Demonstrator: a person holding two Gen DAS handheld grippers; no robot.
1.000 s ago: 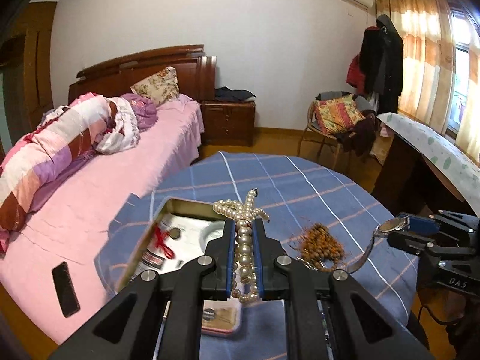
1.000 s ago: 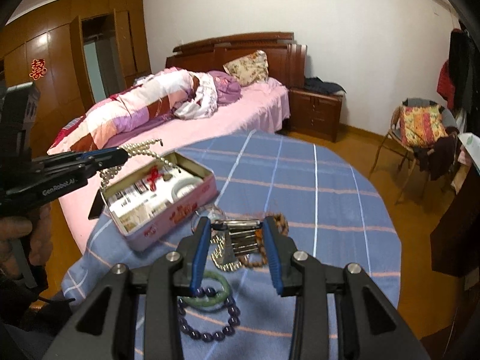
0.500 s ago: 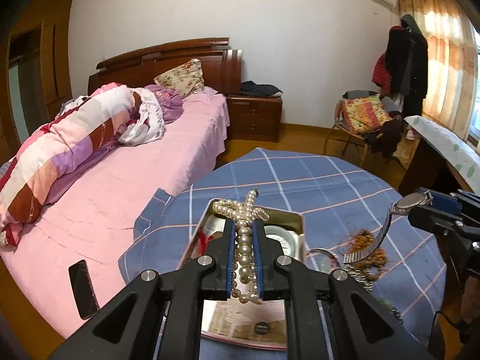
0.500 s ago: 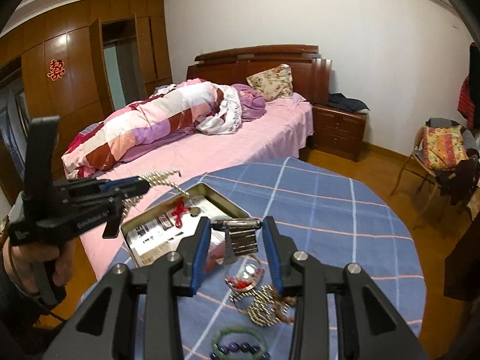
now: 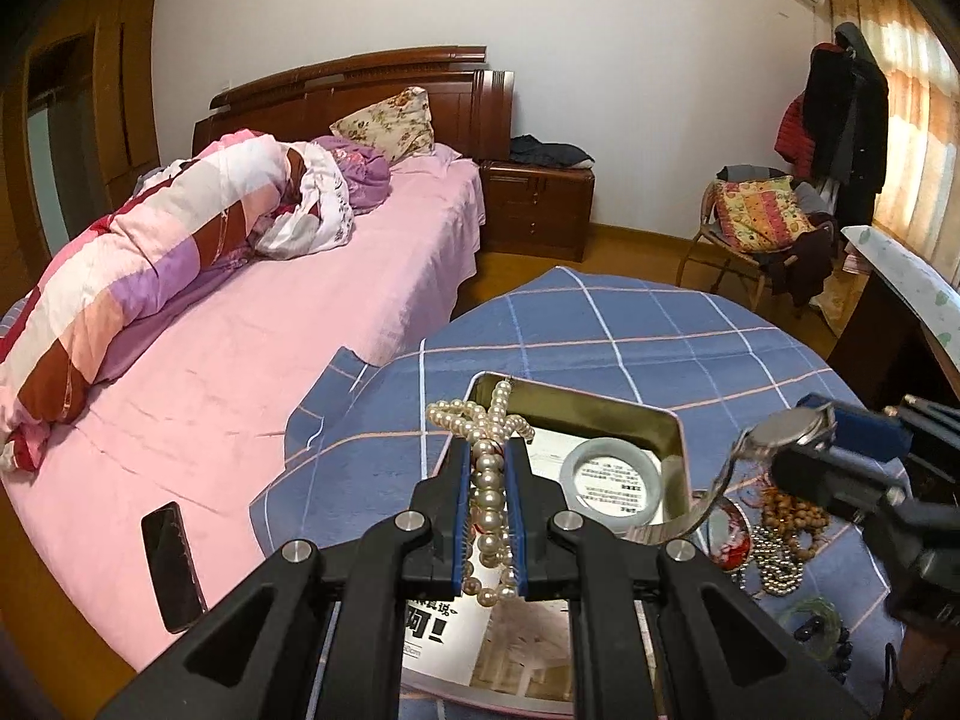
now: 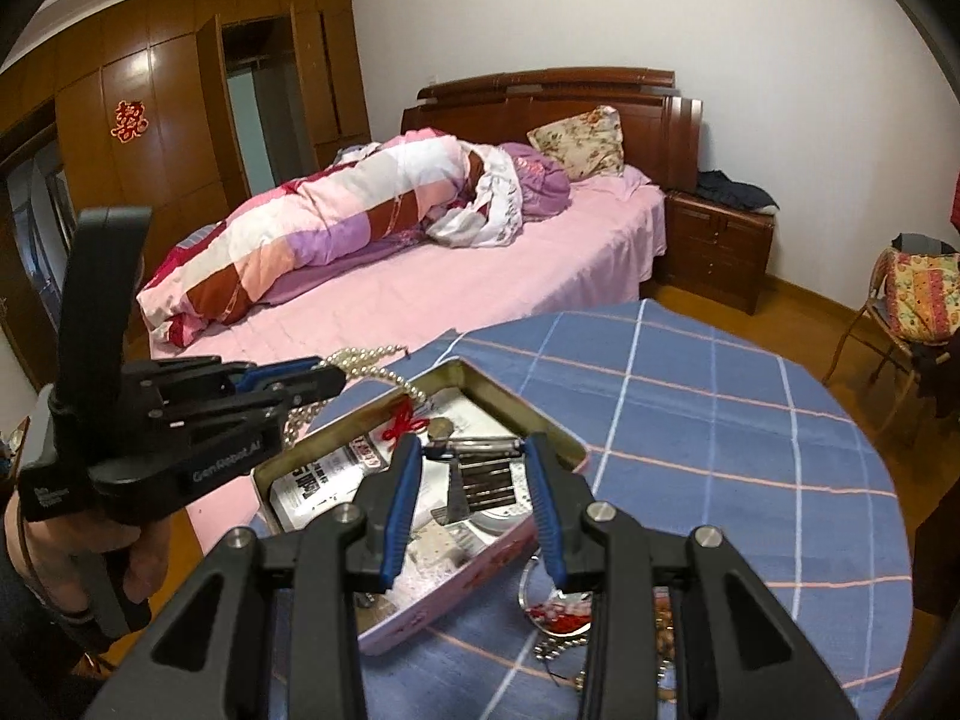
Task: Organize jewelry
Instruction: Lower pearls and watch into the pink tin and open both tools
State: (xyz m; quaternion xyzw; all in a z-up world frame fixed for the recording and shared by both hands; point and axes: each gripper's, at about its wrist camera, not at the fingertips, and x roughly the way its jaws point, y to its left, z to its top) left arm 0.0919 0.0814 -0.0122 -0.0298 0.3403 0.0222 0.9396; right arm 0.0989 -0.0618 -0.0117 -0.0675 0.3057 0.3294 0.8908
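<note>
the left gripper [image 5: 487, 480] has its blue-lined jaws clamped narrow on a pearl necklace [image 5: 489, 495], round glossy cream beads bunched in several strands between the pads and spilling in loops past the tips. just ahead of and below those jaws sits a rectangular metal tin [image 5: 672, 438] with rounded corners, a dull gold inner wall and a pink outside; printed paper and a pale smooth bangle [image 5: 612, 480] lie inside, right of the jaws.

the right gripper [image 6: 474, 462] holds a metal wristwatch [image 6: 483, 471] across its tips, jaws set fairly wide, the ribbed link band hanging down between them over the tin [image 6: 522, 420]. in the left view the watch [image 5: 780, 429] shows a round steel case and a curved band.

right of the tin, on the blue checked tablecloth [image 5: 600, 324], a heap of wooden beads [image 5: 786, 516] and small silver beads [image 5: 774, 564] is tangled and partly cut off by the right gripper body. a red knotted tassel [image 6: 402, 423] lies in the tin, beyond the right jaws; the items under them are hard to make out.
</note>
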